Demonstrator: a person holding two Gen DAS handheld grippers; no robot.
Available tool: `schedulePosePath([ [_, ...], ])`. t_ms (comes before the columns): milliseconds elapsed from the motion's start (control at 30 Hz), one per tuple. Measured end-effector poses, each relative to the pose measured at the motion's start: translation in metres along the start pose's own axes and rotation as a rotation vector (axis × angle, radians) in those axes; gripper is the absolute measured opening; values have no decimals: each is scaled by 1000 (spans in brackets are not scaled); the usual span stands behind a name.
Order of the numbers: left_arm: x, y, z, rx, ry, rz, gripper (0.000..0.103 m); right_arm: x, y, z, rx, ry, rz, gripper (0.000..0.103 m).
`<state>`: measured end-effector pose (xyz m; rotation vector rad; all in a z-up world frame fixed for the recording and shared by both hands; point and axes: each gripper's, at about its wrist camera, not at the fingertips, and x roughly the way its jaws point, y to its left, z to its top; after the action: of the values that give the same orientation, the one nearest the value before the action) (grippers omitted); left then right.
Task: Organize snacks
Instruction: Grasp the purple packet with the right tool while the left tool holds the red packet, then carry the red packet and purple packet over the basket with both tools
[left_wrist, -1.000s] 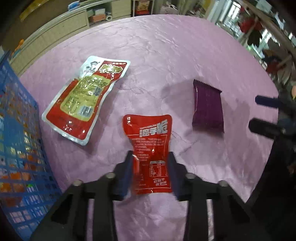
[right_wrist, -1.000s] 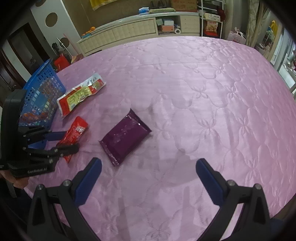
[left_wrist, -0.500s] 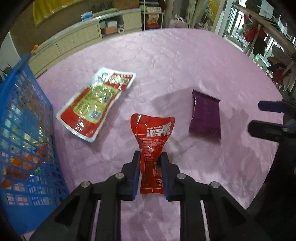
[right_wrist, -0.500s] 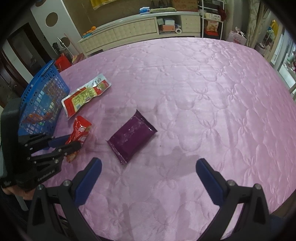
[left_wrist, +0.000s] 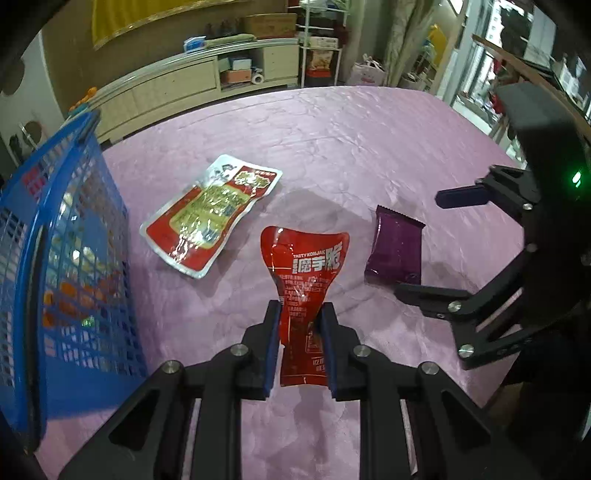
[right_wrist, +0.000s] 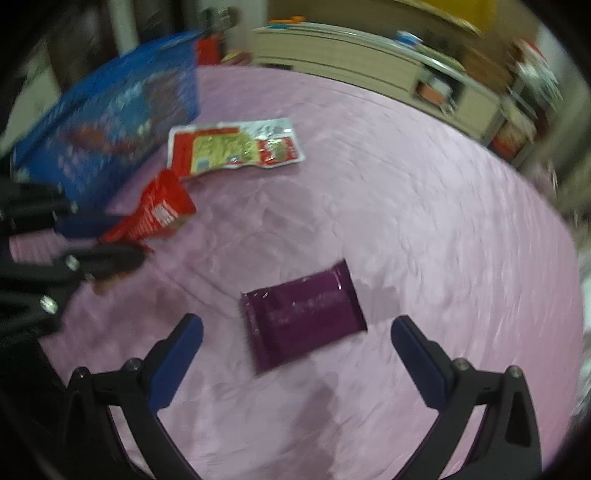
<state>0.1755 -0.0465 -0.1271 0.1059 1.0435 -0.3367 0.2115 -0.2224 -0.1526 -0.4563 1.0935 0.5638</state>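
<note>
As I read both wrist views, here is where the snack sorting stands.

Done so far: the blue basket (left_wrist: 66, 266) already holds several packets, seen as orange and white shapes through its mesh; I cannot count them.

In hand: my left claw (left_wrist: 300, 339) is clamped narrow on the lower end of the small red konjac packet (left_wrist: 304, 273), which stands lifted off the cloth with its top flaring above the pads. In the right wrist view the same packet (right_wrist: 155, 210) hangs near the basket's wall.

Left claw state: closed on the red konjac packet.

Right claw state: my right claw (right_wrist: 295, 354) is spread wide and holds nothing. The purple packet (right_wrist: 303, 314) lies flat between and just ahead of its 2 fingers, untouched as far as the blurred view lets me tell.

Loose on the tabletop: 2 packets. The large red and yellow pouch (left_wrist: 212, 212) lies flat just beside the basket; the purple packet (left_wrist: 395, 251) lies further right, apart from it.

Surface: pink quilted cloth (left_wrist: 351, 147) covers the tabletop.

Left to do: by my judgement, 3 packets are not yet in the basket: the red one I carry, then the purple one, then the large pouch.

Progress estimate: past the start, well short of finished.

Next need: I judge the held packet should go over the basket rim (left_wrist: 48, 155) before release.
</note>
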Motion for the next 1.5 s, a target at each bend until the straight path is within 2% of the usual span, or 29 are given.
schedulePosePath([
  [167, 10, 3, -8, -60, 18, -12, 19, 22, -2, 4, -72, 49, 48, 103],
  [333, 16, 3, -14, -73, 31, -13, 19, 37, 2, 2, -158, 65, 71, 103],
  [433, 18, 3, -12, -72, 31, -6, 19, 41, -9, 1, -107, 61, 139, 102],
  [567, 19, 5, -12, -77, 29, 9, 19, 34, -9, -4, -121, 10, 143, 90],
  [700, 18, 2, -13, -93, 24, 9, 19, 28, -1, -7, -158, -4, 165, 62],
  [767, 16, 1, -15, -95, 19, 12, 19, 25, -3, -8, -151, -3, 165, 57],
  [900, 8, -2, -18, -98, 5, 18, 19, 21, -1, -14, -146, -1, 151, 56],
  [1067, -13, -4, -16, -115, -31, 5, 19, -8, 13, -15, -131, -52, 131, 56],
  [1333, -76, -10, -13, -110, -153, 5, 19, -70, 30, 3, -89, -166, 121, 56],
  [1500, -117, -3, -15, -101, -214, 39, 19, -104, 42, 18, -57, -228, 100, 56],
])
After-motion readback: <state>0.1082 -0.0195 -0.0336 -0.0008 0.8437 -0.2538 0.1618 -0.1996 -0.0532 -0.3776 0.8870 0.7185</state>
